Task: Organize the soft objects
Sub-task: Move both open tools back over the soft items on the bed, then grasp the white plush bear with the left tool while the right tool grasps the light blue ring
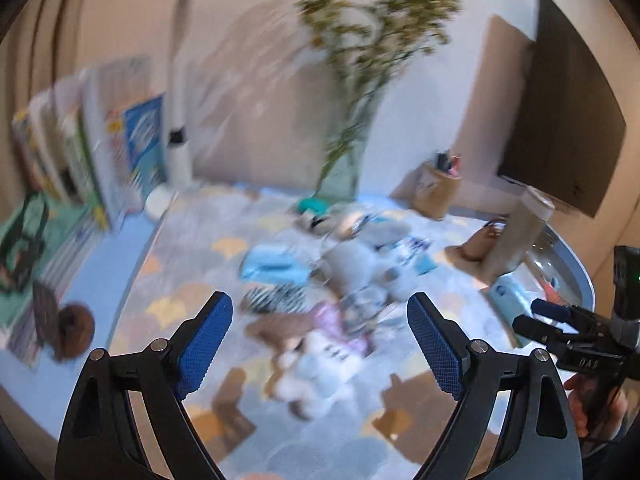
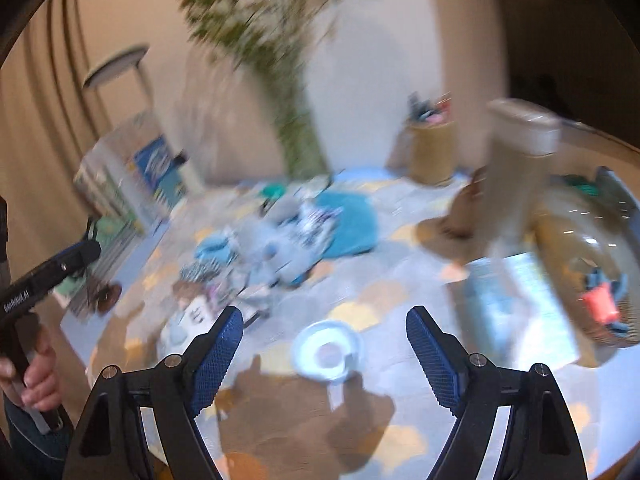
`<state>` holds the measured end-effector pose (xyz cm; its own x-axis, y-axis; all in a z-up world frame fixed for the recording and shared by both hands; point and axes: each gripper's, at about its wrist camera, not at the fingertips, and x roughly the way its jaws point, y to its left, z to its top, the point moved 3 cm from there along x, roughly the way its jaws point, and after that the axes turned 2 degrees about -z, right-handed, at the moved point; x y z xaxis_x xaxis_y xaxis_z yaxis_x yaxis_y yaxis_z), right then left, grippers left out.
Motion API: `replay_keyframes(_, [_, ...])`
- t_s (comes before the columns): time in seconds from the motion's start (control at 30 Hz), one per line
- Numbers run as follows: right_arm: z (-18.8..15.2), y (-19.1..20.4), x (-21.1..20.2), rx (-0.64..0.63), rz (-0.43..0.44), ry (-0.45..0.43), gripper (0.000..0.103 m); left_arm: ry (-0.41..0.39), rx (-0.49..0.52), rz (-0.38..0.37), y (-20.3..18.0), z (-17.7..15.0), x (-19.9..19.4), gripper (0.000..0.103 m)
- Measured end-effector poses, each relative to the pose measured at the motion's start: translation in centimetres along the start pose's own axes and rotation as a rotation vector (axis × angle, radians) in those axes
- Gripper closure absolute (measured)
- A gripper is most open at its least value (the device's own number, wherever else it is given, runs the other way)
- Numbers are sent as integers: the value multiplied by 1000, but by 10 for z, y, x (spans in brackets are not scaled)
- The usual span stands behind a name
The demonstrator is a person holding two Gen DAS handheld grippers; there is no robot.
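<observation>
Both views are motion-blurred. A heap of soft objects (image 1: pixel 340 280) lies mid-table: grey and white plush toys, a light blue cloth (image 1: pixel 272 266), a zebra-striped piece (image 1: pixel 272 300), a brown and pink toy (image 1: pixel 308 328). The heap also shows in the right wrist view (image 2: pixel 272 248) beside a teal cloth (image 2: pixel 348 220). My left gripper (image 1: pixel 320 344) is open and empty, hovering above the near side of the heap. My right gripper (image 2: pixel 324 348) is open and empty above a small white-blue round dish (image 2: pixel 326 350). The right gripper also shows in the left wrist view (image 1: pixel 536 316).
A vase with green branches (image 1: pixel 344 160), a white lamp (image 1: pixel 178 120) and upright books (image 1: pixel 120 152) stand at the back. A woven pen cup (image 1: pixel 436 192), a monitor (image 1: pixel 560 120) on its stand, and a clear container (image 2: pixel 592 264) with items stand on the right.
</observation>
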<state>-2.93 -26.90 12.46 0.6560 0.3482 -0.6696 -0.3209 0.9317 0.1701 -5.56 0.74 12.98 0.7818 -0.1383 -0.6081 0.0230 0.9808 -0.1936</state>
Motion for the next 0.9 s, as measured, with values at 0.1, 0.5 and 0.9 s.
replay_keyframes(0.1, [-9, 20, 24, -25, 15, 60, 20, 56, -10, -3, 18, -18, 13, 14])
replay_keyframes(0.5, [-59, -5, 90, 50, -21, 259, 20, 297, 19, -112, 4, -85, 96, 14])
replay_keyframes(0.9, [-58, 3, 113, -29, -135, 190, 21, 281, -20, -146, 3, -90, 110, 15])
